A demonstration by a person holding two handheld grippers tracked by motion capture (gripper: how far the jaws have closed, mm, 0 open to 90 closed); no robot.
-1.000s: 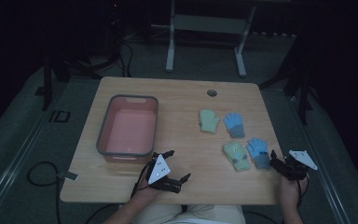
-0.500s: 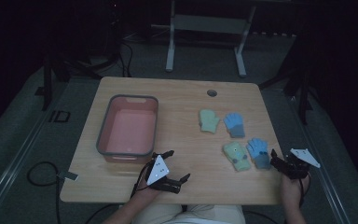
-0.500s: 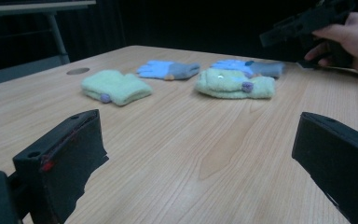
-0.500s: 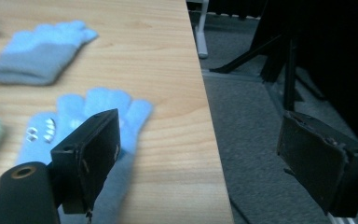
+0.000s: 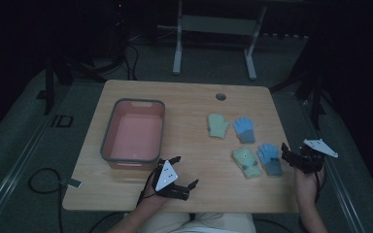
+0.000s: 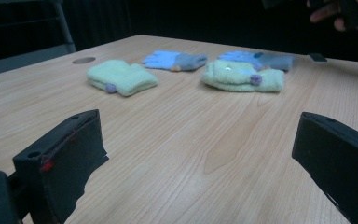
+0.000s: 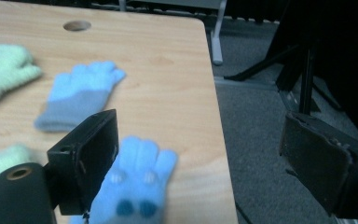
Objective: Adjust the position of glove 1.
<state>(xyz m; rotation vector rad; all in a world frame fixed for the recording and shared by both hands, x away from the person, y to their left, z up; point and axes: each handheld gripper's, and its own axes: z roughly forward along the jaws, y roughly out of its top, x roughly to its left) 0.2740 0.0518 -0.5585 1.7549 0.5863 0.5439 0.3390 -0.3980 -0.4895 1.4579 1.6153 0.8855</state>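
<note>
Near blue glove (image 5: 270, 158) is laid at the table's right edge, just left of the right gripper (image 5: 291, 156), jaws spread wide; long axis runs near-to-far, fingers far, grey cuff near. Left gripper (image 5: 184, 171) also spread, well apart, so right hand's closer imo. Fuzzy knit, light blue w/ dots

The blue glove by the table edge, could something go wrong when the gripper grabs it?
Maybe. The near blue glove lies close to the table's right edge, so a nudge from the open right gripper could push it off. It also lies right beside the green glove, so the jaws might drag both. One jaw hangs past the edge in the right gripper view, so it may miss.
</note>
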